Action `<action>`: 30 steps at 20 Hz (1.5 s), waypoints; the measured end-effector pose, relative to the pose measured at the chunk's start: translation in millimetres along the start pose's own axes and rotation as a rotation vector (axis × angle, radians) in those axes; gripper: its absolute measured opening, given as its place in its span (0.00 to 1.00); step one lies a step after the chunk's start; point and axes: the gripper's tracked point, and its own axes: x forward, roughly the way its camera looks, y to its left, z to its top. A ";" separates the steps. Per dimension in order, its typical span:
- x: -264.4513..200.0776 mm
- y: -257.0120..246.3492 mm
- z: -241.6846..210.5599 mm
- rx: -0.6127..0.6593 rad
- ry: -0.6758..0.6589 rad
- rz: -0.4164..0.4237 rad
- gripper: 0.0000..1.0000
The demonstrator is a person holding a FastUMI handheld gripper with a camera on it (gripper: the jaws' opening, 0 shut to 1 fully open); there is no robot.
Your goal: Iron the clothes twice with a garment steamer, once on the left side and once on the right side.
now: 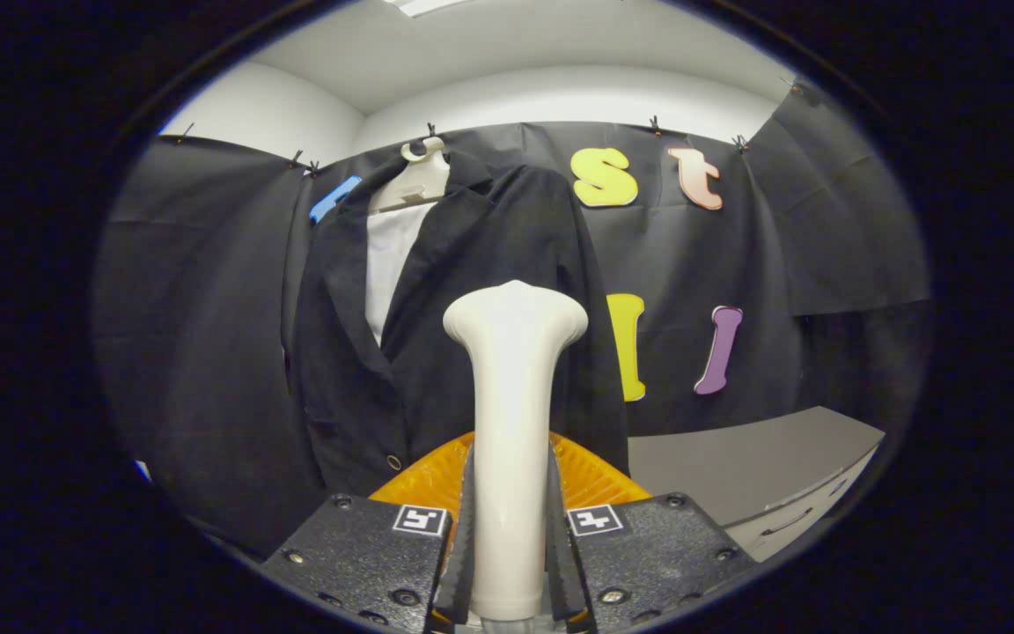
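A white garment steamer (511, 414) stands upright between my fingers, its flared head up at the level of the jacket's chest. My gripper (510, 519) is shut on the steamer's handle, both fingers pressed to its sides. Beyond the steamer, a black jacket (463, 299) hangs on a pale hanger (415, 180) against the booth's wall, with a white lining or shirt (388, 255) showing at its open collar. The steamer's head lies over the jacket's right half; whether it touches the cloth I cannot tell.
A grey cabinet top (745, 462) with a drawer front (793, 519) runs along the right, below the wall. An orange ribbed object (423, 480) sits just behind the fingers, under the jacket's hem. White walls and ceiling rise above the black cloth.
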 end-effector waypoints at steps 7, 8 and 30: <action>-11.9 0.5 -36.7 0.008 0.056 -0.015 0.37; -13.6 0.5 -41.8 0.011 0.066 -0.016 0.37; -31.0 12.5 -147.8 -0.028 0.279 -0.018 0.37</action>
